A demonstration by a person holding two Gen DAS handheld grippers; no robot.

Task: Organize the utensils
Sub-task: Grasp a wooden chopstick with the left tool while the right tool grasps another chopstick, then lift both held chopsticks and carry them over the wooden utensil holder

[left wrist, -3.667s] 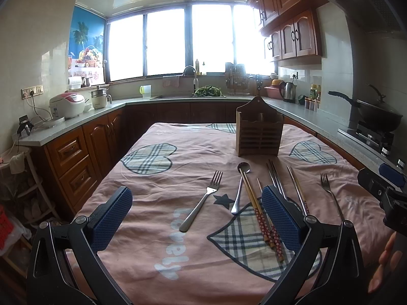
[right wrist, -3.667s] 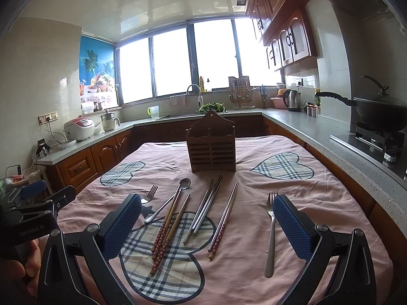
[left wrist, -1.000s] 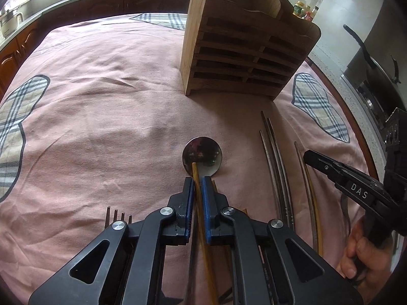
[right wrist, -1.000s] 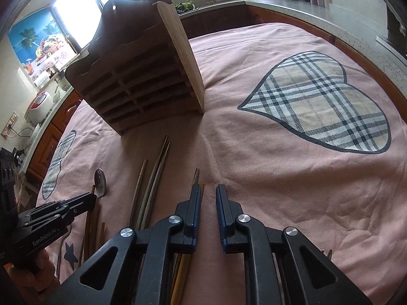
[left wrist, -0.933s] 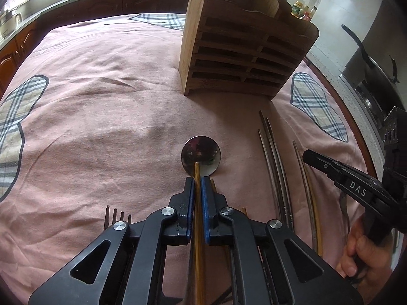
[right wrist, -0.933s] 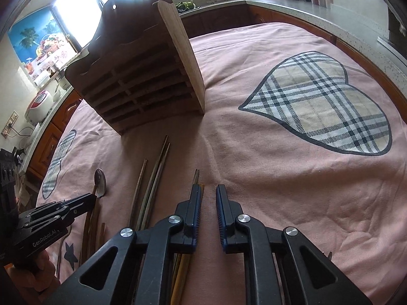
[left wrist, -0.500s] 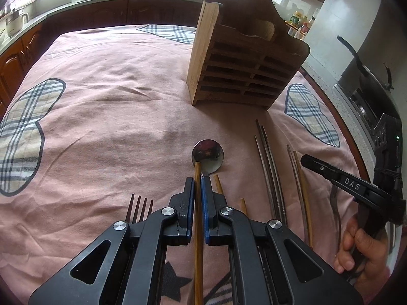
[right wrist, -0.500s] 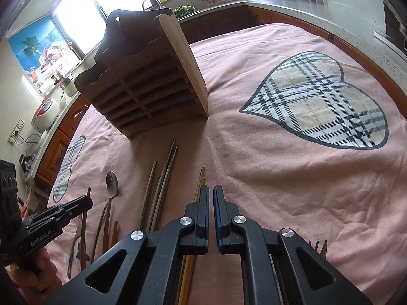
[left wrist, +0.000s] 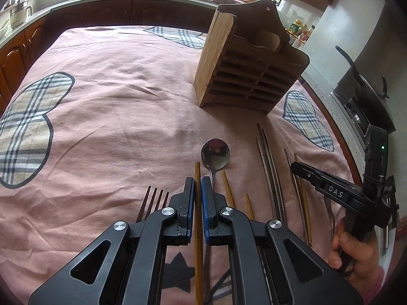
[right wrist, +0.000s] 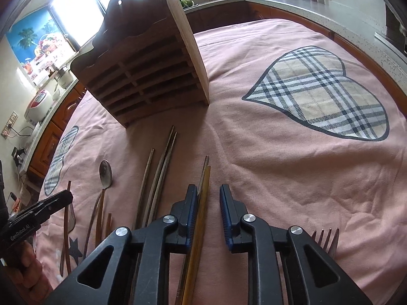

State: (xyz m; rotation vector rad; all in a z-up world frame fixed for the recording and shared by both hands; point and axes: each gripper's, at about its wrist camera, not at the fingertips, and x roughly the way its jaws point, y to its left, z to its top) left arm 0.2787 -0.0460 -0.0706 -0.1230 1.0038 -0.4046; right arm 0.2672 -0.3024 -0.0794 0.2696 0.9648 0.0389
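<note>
My left gripper (left wrist: pixel 198 181) is shut on a wooden chopstick (left wrist: pixel 198 223), held above the pink cloth. A steel spoon (left wrist: pixel 215 152) and a fork (left wrist: pixel 154 199) lie just below it, with more chopsticks (left wrist: pixel 267 167) to the right. The slatted wooden utensil holder (left wrist: pixel 244 76) stands beyond, also in the right wrist view (right wrist: pixel 147 71). My right gripper (right wrist: pixel 208 190) is slightly open over a pair of chopsticks (right wrist: pixel 203 190) lying beside its left finger. A second fork (right wrist: pixel 328 240) lies at its right.
The pink tablecloth (left wrist: pixel 114 106) has plaid heart patches (right wrist: pixel 318 91). Kitchen counters (right wrist: pixel 318 5) surround the table. A stove with a dark pan (left wrist: pixel 368 94) is at the right. The right gripper shows in the left wrist view (left wrist: pixel 330 190).
My left gripper has lifted and drawn back with the chopstick in it. My right gripper has opened from nearly shut, and its chopsticks lie beside the left finger.
</note>
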